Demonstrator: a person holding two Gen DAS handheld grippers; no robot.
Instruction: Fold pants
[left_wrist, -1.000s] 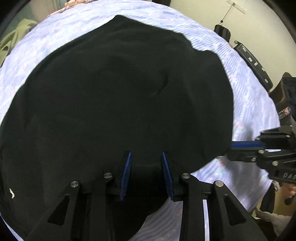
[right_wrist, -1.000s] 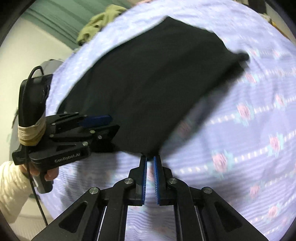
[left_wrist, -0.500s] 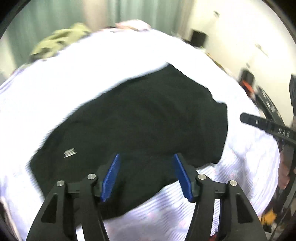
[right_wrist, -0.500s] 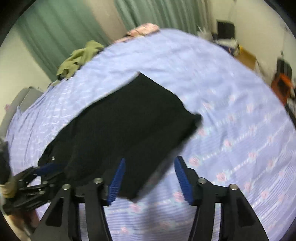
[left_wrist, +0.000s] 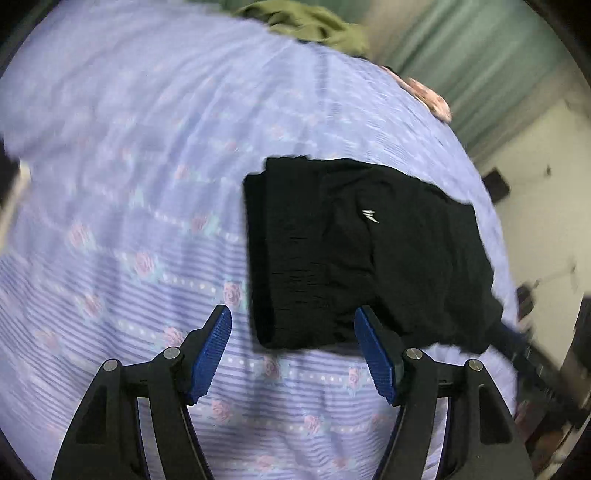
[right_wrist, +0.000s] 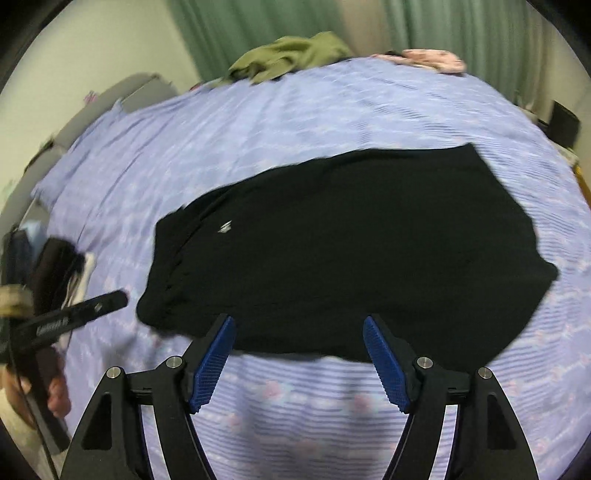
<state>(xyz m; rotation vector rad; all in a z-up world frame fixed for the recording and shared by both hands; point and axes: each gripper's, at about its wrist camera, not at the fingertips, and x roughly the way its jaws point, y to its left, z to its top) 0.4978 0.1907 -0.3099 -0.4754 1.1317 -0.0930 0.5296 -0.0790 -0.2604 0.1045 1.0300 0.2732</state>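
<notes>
Both grippers have let go of the cloth and pulled back and up since a second ago; left gripper (left_wrist: 292, 328) and right gripper (right_wrist: 299, 339) now hover clear above the bed, jaws wide and opening further, nothing between the ribbed blue pads (left_wrist: 210, 354); black pants (right_wrist: 354, 251) lie folded flat on the lilac bedsheet (right_wrist: 258, 122), a roughly rectangular slab with layered edges stacked at one end; matte knit fabric, small white logo (left_wrist: 370, 216) on top, gathered ribbing at the near hem; sheet is striped with rows of pink roses and white dots; olive garment (right_wrist: 291, 59) and pink cloth (right_wrist: 436, 59) bunched at the far edge by green curtains (right_wrist: 258, 26).
</notes>
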